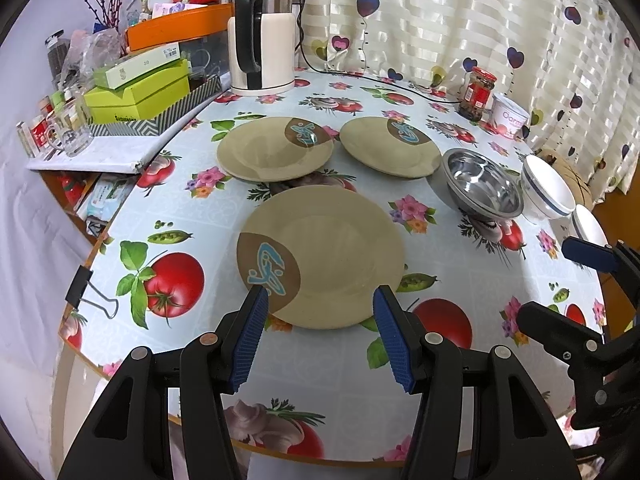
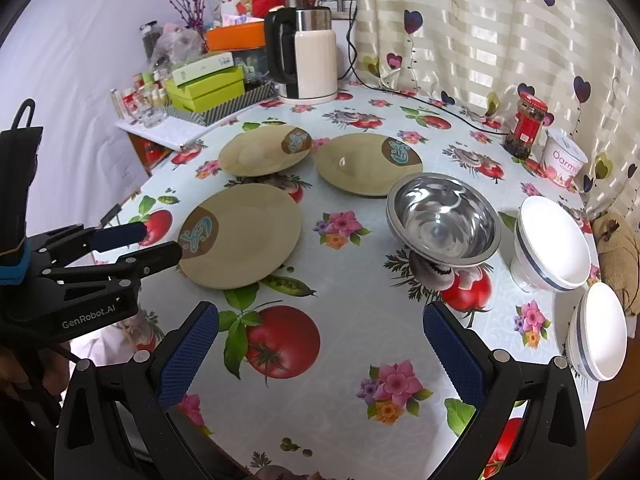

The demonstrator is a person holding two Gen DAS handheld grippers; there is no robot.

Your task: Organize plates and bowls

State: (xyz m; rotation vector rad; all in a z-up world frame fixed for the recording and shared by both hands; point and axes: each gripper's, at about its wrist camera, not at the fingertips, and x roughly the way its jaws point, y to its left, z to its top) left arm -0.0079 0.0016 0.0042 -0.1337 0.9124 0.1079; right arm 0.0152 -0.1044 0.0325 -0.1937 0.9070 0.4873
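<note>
Blue-padded left gripper (image 1: 320, 304) hangs wide open, empty, straddling the near rim of the nearest beige round plate (image 1: 322, 256), likely lined up for stacking; two matching plates (image 1: 276, 148) lie beyond.

Right gripper (image 2: 320, 322), equally spread, holds nothing; steel bowl (image 2: 442, 222) and white bowls (image 2: 552, 246) sit ahead on the fruit-print oilcloth table (image 2: 340, 400), curtain behind.

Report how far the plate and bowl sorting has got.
Nothing looks done. The three tan plates lie apart on the table: near plate, far-left plate, far-right plate. The steel bowl and two white bowls stand unstacked. In hand: nothing; the left gripper is open at the near plate's edge, the right gripper open over bare cloth. All stacking remains.
</note>
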